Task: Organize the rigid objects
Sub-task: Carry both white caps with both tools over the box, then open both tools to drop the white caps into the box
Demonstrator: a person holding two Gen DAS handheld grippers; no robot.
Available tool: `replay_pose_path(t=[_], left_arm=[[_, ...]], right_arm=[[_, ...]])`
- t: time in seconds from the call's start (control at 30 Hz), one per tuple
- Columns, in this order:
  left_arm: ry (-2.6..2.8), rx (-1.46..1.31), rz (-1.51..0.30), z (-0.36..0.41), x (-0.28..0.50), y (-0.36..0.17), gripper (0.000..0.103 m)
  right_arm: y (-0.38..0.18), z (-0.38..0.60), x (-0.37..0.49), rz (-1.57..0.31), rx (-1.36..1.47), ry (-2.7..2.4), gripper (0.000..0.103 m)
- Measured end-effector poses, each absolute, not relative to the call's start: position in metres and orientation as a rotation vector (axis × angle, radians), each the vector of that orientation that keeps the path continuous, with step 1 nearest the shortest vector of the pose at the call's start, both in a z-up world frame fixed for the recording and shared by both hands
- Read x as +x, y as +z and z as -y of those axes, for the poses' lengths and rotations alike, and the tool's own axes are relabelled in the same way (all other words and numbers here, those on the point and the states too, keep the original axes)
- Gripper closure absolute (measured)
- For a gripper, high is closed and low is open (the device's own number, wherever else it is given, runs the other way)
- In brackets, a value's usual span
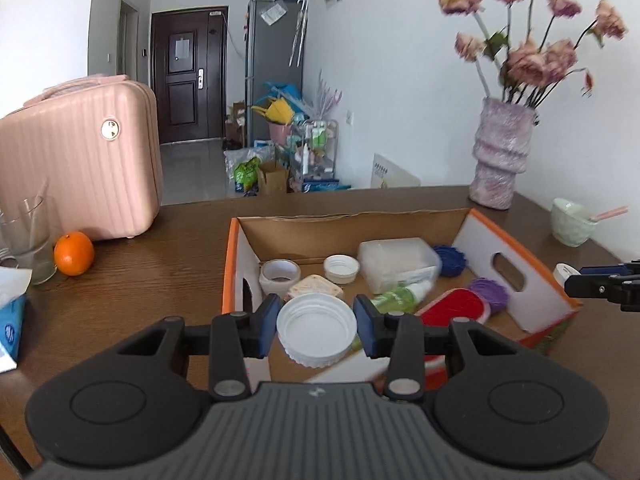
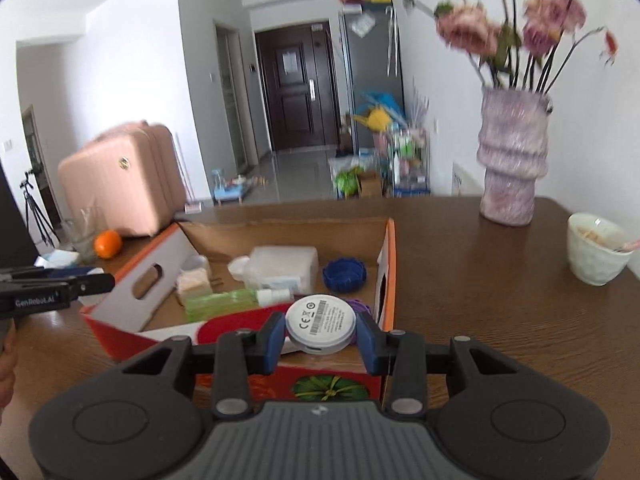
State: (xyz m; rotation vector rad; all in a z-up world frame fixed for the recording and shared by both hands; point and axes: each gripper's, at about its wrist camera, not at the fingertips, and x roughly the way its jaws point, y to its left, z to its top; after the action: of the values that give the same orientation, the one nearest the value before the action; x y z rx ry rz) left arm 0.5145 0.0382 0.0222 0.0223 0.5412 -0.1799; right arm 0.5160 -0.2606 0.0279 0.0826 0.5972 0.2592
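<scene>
2 light, stiff pieces are being carried above the cardboard box (image 1: 516,276): left hand-held gripper (image 1: 316,320) pinching a white lid's (image 1: 316,330) rim, right hand-held gripper (image 2: 322,330) clamping a slippery-looking white disc's (image 2: 321,321) edges.

The flowers (image 2: 472,32) smear into blur in the right wrist view, and the pink suitcase (image 2: 120,180) is soft-edged there too. The red item (image 1: 456,308) in the cardboard box (image 1: 516,276) sits half hidden behind the left hand-held gripper (image 1: 316,322). The tissue pack (image 1: 10,320) is cut by the frame edge. The bowl (image 2: 596,248) perhaps holds food.
</scene>
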Motion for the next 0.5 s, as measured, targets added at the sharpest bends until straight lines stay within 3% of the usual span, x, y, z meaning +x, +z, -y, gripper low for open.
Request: replay_pose_path(t=[0.3,0.37,0.43,0.5], left_arm=[[-0.184,0.016,-0.652,-0.036,0.565,-0.006,0.061],[-0.182,0.033,-0.662,-0.036,0.570,-0.011,0.056],[-0.182,0.018,-0.666,-0.040,0.571,-0.013,0.044],[-0.198,0.019,-0.666,-0.041,0.572,-0.013,0.043]], right_arm=[[-0.001,0.244,0.562,-0.704,0.012,0.223,0.065],[-0.002,0.240,0.568,-0.717,-0.001,0.217,0.064],[-0.003,0.235,0.574,-0.726,-0.013,0.214,0.066],[-0.003,0.232,0.578,-0.727,-0.015,0.208,0.065]])
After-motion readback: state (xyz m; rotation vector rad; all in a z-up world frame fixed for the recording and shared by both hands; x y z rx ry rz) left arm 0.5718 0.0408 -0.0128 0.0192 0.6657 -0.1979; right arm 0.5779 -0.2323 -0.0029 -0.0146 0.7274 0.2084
